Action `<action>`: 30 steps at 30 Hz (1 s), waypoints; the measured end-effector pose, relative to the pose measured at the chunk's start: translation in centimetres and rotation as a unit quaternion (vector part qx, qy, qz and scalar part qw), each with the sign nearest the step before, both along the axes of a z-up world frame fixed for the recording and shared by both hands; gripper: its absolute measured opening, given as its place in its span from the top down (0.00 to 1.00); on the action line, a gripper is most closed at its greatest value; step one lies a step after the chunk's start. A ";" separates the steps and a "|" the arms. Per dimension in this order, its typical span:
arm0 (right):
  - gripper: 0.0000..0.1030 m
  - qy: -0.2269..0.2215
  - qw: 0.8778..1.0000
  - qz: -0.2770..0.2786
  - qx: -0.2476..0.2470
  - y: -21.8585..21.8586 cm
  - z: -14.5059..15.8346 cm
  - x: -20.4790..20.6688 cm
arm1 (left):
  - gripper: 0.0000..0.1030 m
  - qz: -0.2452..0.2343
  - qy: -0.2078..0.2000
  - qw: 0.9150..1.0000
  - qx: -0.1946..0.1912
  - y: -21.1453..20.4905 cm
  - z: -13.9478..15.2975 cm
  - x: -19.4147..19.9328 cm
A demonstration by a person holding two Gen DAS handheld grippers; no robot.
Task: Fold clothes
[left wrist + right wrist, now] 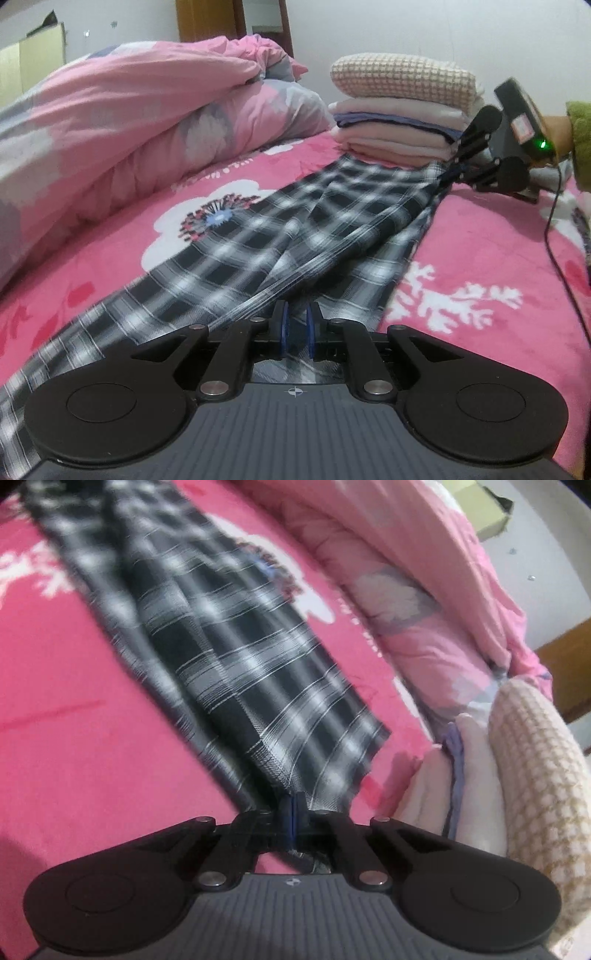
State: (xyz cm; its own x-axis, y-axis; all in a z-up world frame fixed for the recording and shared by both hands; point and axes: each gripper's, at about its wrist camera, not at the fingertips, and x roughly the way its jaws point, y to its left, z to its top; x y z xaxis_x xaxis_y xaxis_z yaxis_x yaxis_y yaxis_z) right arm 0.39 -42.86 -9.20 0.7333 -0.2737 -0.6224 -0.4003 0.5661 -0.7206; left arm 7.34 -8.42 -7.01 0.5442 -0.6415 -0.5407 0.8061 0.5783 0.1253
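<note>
Stretching between the two grippers, the plaid garment (295, 221) lies lengthwise across the bed (480, 240), one end at each tool. The left gripper (295, 328) has a bunch of the cloth between its blue pads; the jaws stand slightly apart around that fold rather than fully together, so the hold looks loose. The right gripper (294, 808) has its jaws pressed together on the far end of the same cloth, just beside the stack of folded clothes (402, 122). Holding both ends at once appears meant to keep the long piece taut and straight — the ridge running down its middle suggests it is already doubled along its length, though whether it is being laid out or lifted for a further fold I cannot say.

The garment is thin woven fabric, black and grey-white check with fine pale lines, and it drapes in soft creases. Under it the bed cover is fleecy pink with large white flowers. A puffy pink quilt (129, 110) is heaped along the left. The stack holds smooth cream and pale layers, one blue-violet edge, and a thick waffle-textured cream piece on top — rounded and bulky. A green sleeve (580, 125) shows behind the right gripper.
</note>
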 end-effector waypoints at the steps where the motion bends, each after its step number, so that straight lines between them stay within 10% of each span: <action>1: 1.00 0.003 1.000 0.002 -0.004 -0.1 -0.1 -0.1 | 0.90 0.001 0.005 1.000 0.002 0.3 0.1 -0.2; 10: 0.93 -0.040 0.998 -0.042 -0.031 0.7 1.6 -1.2 | 0.90 0.088 0.006 0.994 0.058 7.7 3.6 -2.0; 15: 0.93 -0.062 0.992 -0.005 0.109 5.3 5.8 -1.3 | 0.80 0.168 0.033 0.982 0.074 13.3 4.5 -1.8; 22: 0.70 0.024 0.937 0.131 0.324 18.3 7.4 1.8 | 0.78 0.167 0.020 0.985 0.048 13.2 1.5 -3.1; 30: 0.74 0.067 0.946 0.177 0.262 26.1 3.8 3.7 | 0.79 0.121 -0.023 0.991 0.049 10.5 -0.6 -2.5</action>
State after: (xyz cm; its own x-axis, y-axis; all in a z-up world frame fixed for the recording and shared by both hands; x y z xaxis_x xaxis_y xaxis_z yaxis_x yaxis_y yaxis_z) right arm 4.09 -16.81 -5.40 0.6267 0.3459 -0.6982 -0.6990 0.6455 -0.3076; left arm 4.84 2.03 -7.65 0.7016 -0.4345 -0.5648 0.6375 0.7368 0.2251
